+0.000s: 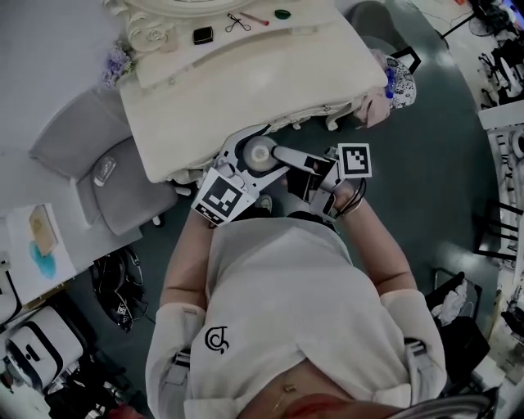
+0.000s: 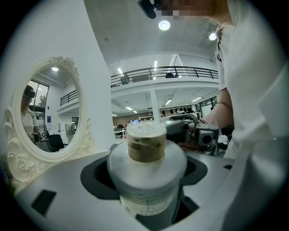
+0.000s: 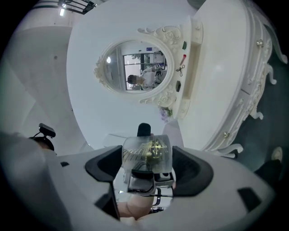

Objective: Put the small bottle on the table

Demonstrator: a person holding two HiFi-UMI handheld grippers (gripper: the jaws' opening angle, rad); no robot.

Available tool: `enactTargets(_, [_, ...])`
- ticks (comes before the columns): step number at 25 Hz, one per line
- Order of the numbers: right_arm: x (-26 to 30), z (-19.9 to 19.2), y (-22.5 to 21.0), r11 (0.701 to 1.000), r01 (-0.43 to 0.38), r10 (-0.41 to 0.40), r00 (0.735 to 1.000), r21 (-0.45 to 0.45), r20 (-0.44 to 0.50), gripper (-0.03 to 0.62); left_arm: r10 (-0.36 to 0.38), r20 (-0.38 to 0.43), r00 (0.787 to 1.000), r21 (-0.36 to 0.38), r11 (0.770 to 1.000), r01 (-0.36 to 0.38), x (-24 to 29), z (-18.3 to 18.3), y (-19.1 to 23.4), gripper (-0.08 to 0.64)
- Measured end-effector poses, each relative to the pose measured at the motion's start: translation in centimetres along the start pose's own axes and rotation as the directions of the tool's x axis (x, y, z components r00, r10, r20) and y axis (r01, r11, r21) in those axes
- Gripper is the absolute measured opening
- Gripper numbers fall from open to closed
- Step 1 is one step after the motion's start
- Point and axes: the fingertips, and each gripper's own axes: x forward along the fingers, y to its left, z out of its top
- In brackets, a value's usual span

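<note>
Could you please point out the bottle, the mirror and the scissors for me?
bottle (image 2: 146, 145), left gripper view, on its brownish cap.
mirror (image 3: 131, 70), right gripper view, on the glass.
scissors (image 1: 238, 22), head view, where the blades cross.

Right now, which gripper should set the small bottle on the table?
Left: the left gripper holds the small bottle by its body, near the table; the right gripper pinches only the cap.

Right gripper (image 3: 148, 168) jaws clamped on small clear faceted bottle (image 3: 145, 151), gold inside. Far behind: ornate white oval mirror (image 3: 135, 72) on white dressing table (image 3: 223, 67).
</note>
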Motion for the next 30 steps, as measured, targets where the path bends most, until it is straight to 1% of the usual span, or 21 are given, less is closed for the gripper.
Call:
enactTargets(6, [2.4,4.2,-1.4,0.999,-0.003,0.004,1.0,0.042,-0.023,0.348,0.022,-0.015,1.0,-0.023,0.999,-0.022,1.3,-0.8,4.8,0.351])
enactTargets(12, [3.6,8.9,-3.4,0.997,-0.011,0.018,0.996,0.081,-0.09,0.348,0.101,-0.043,0.994,-0.059,0.993,-0.103,4.1,-2.5,9.5,0.353])
enactTargets(16, [4.6,12.7,-4.4,0.996,-0.011,0.026,0.985,0.089,-0.169,0.348,0.19,-0.051,0.98,-0.076,0.978,-0.194,6.1,-3.0,13.3,0.351])
enactTargets(20, [5.2,16.4,-5.5,0.996,-0.009,0.032,0.966,0.091,-0.257,0.348,0.254,-0.071,0.965,-0.085,0.962,-0.259,8.3,-3.7,16.7,0.351])
enactTargets(23, [5.6,18.4,-6.9,0.995,0.0,0.03,0.951,0.096,-0.309,0.348,0.297,-0.092,0.95,-0.104,0.946,-0.306,9.7,-4.9,18.7,0.351])
enactTargets(26, [6.2,19.8,-8.2,0.993,0.011,0.031,0.94,0.12,-0.339,0.348,0.316,-0.113,0.942,-0.132,0.935,-0.329,10.5,-6.2,20.2,0.353])
enactTargets(30, [6.2,22.0,-11.4,0.988,0.025,0.031,0.935,0.154,-0.354,0.348,0.312,-0.155,0.938,-0.153,0.93,-0.334,12.5,-9.0,22.0,0.351])
